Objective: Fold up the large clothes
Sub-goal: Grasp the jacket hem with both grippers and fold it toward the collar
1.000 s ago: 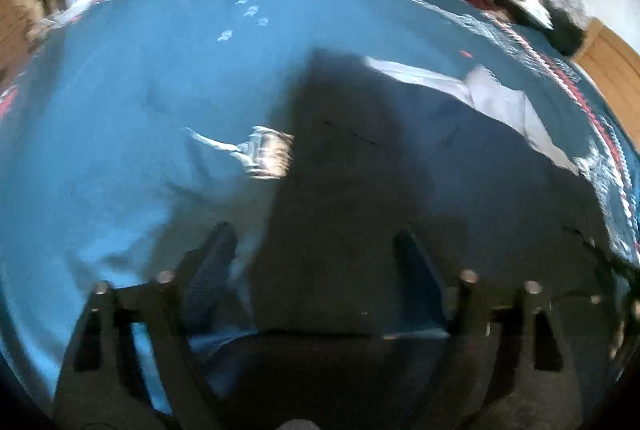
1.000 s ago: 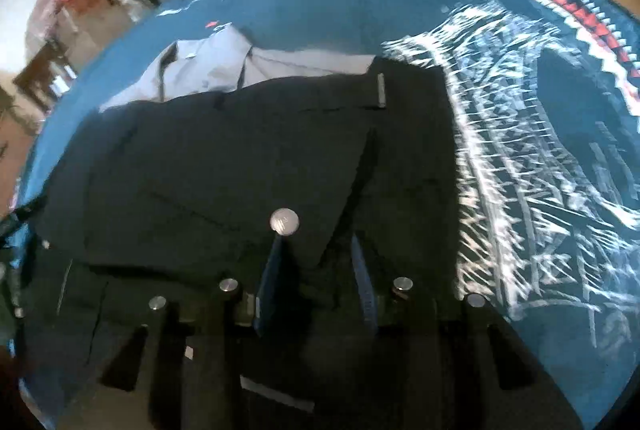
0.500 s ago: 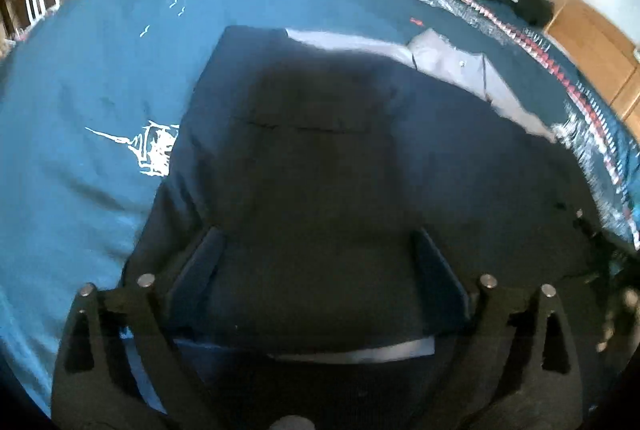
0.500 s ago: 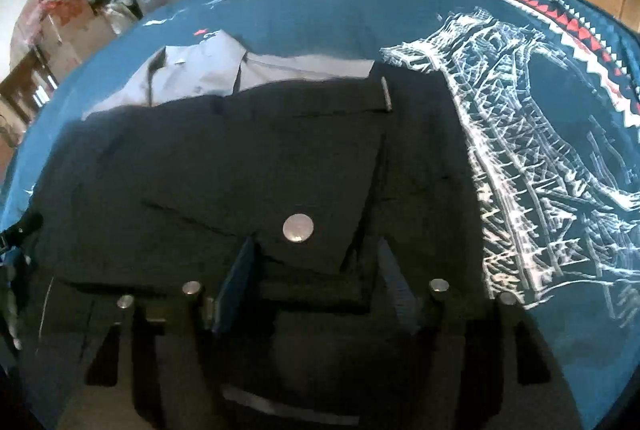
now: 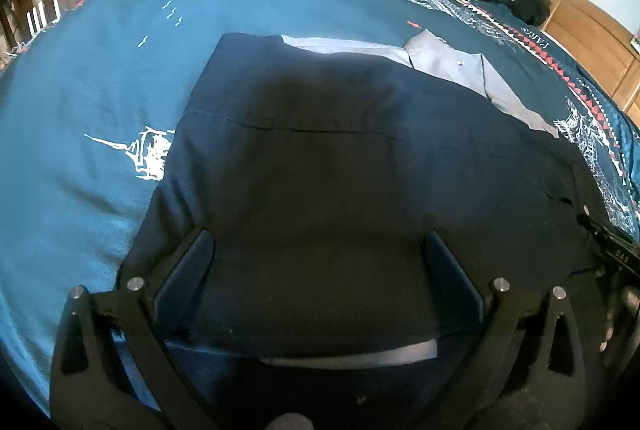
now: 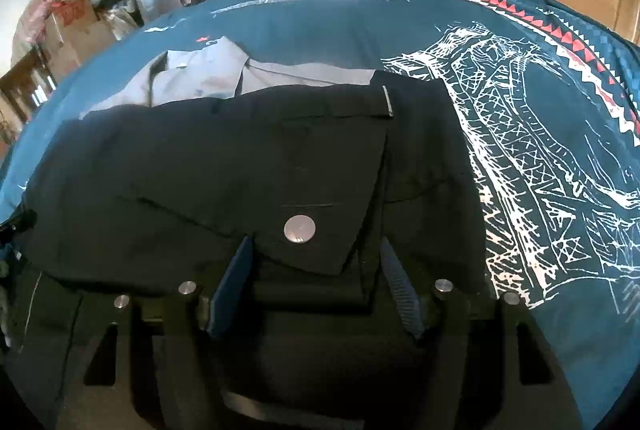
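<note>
Fabric of the dark work jacket (image 5: 320, 166) looks thick but limp; it fills mid-frame on the blue bedspread (image 5: 80, 102). Left gripper (image 5: 320, 270) gapes wide, empty; right gripper (image 6: 316, 262) half-spread by the snap flap (image 6: 320, 198). Grasp hems, not centre.

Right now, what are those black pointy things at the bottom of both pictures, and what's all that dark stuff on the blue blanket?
Those are tongs, one in each of a person's hands. A little camera sits on each and looks forward along its two fingers, so you get one picture per hand. The left tongs stand wide open over a dark jacket. The right tongs are open too, near the jacket's pocket flap with a shiny snap button. The jacket lies on a blue bedspread printed with white drawings. A light grey shirt peeks out from under the jacket's far edge. Nothing is held.
</note>
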`<state>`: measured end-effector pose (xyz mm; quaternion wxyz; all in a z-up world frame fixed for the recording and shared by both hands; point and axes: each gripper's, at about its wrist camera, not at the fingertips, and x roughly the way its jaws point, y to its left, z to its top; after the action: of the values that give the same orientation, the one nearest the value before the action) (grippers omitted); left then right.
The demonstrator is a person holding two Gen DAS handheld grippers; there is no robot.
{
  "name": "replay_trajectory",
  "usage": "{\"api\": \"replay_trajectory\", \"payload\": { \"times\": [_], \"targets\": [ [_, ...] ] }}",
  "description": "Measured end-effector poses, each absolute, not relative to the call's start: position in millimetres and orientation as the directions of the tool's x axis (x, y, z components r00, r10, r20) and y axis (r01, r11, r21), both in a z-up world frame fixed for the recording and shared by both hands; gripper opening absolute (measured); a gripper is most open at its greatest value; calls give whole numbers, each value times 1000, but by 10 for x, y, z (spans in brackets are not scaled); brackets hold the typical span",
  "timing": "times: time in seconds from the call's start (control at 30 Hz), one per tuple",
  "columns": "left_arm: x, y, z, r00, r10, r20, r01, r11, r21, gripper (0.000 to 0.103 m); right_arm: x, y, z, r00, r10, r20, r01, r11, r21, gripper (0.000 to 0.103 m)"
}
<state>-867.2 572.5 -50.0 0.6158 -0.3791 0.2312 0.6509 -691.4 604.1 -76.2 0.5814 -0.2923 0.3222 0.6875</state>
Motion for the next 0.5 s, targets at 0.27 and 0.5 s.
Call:
{"api": "replay_trajectory", "payload": {
  "times": [0.27, 0.5],
  "targets": [
    [-8676, 5713, -504, 44, 631, -775, -976, -137, -167, 103, -6898, 6051, -767, -167, 613, -772, -986, -120, 118, 69],
    [-8675, 5724, -494, 41, 622, -782, -977, -139, -161, 103, -6879, 6039, -688, -181, 598, -781, -983, -124, 133, 71]
  ]
}}
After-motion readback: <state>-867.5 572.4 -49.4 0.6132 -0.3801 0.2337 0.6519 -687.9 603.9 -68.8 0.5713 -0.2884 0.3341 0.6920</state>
